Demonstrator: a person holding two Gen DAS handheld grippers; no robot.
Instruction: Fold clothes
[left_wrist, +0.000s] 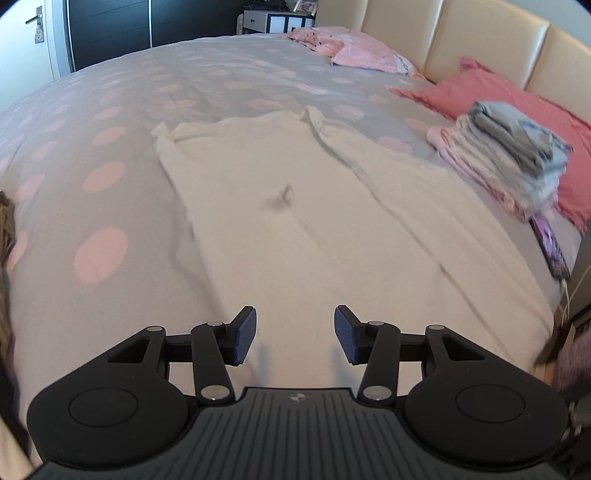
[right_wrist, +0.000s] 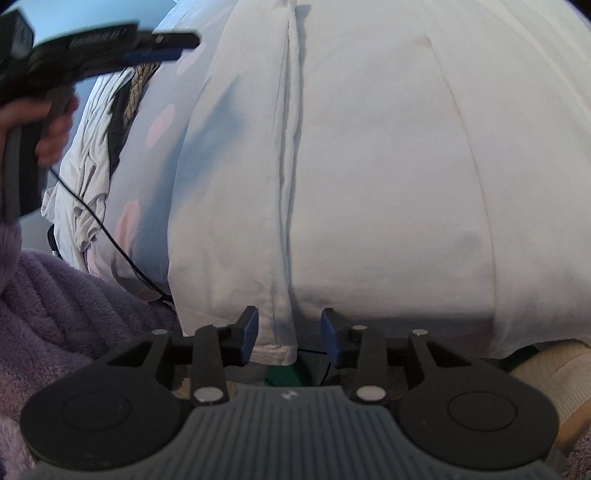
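Observation:
A white garment (left_wrist: 295, 221) lies spread flat on the spotted bed cover, with a long crease along its right side. My left gripper (left_wrist: 294, 334) hovers open above the garment's near part, nothing between its fingers. In the right wrist view the same white garment (right_wrist: 369, 166) hangs over the bed's edge. My right gripper (right_wrist: 289, 338) stands open at the hem; a folded strip of hem (right_wrist: 277, 347) lies between the fingers, and the pads do not press on it. My left gripper (right_wrist: 162, 48) shows at the upper left, held by a hand.
A stack of folded clothes (left_wrist: 517, 158) rests on a red pillow (left_wrist: 498, 92) at the right. Pink pillows (left_wrist: 369, 51) lie by the cream headboard. Unfolded clothes (right_wrist: 96, 147) are heaped at the left bed edge. A purple fleece sleeve (right_wrist: 55, 295) and a black cable (right_wrist: 110, 240) are nearby.

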